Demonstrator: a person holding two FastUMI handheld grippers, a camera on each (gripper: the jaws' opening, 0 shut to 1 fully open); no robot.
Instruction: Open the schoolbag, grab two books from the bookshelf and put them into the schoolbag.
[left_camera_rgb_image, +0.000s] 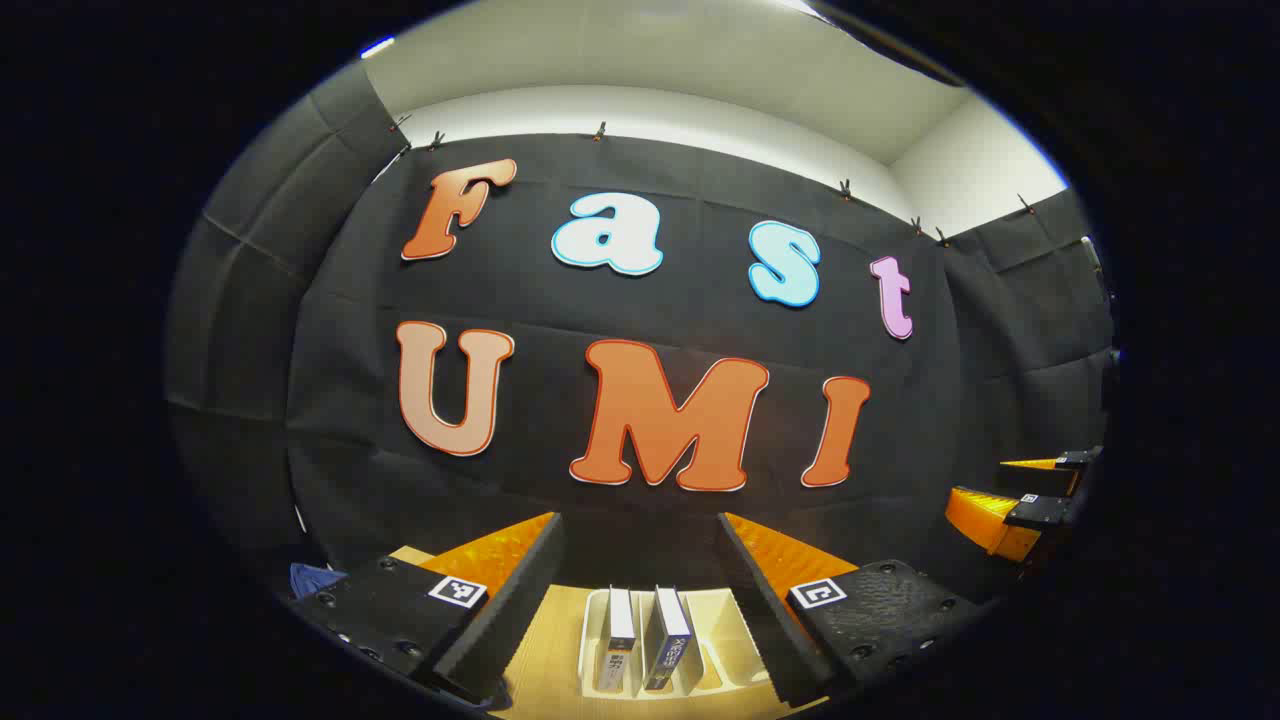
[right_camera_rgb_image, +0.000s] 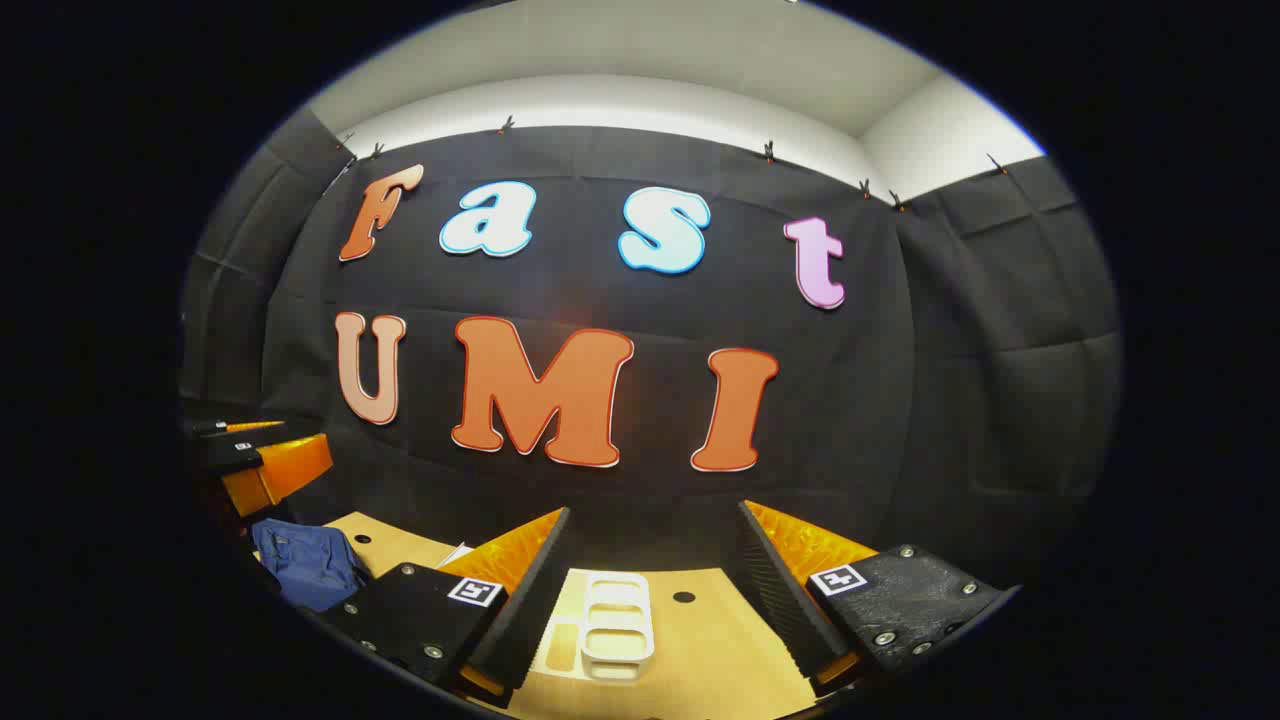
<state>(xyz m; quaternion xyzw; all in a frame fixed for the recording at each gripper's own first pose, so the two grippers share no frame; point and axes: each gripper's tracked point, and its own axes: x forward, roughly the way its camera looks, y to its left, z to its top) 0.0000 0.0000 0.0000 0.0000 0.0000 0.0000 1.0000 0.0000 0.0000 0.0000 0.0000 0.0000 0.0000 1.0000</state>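
Observation:
A white rack (left_camera_rgb_image: 700, 625) stands on the wooden table (left_camera_rgb_image: 545, 650), straight ahead between my left gripper's fingers, and holds two upright books (left_camera_rgb_image: 620, 640) (left_camera_rgb_image: 672, 640) side by side. My left gripper (left_camera_rgb_image: 637, 520) is open and raised above the table with nothing between its fingers. A corner of the blue schoolbag (left_camera_rgb_image: 310, 578) shows at the far left. In the right gripper view the blue schoolbag (right_camera_rgb_image: 300, 565) lies crumpled at the left on the table (right_camera_rgb_image: 700, 620), and the white rack (right_camera_rgb_image: 615, 625) sits ahead. My right gripper (right_camera_rgb_image: 655, 508) is open and holds nothing.
The right gripper (left_camera_rgb_image: 985, 485) hangs at the right edge of the left gripper view. The left gripper (right_camera_rgb_image: 275, 445) hangs at the left edge of the right gripper view, above the bag. Black cloth walls close the booth behind the table.

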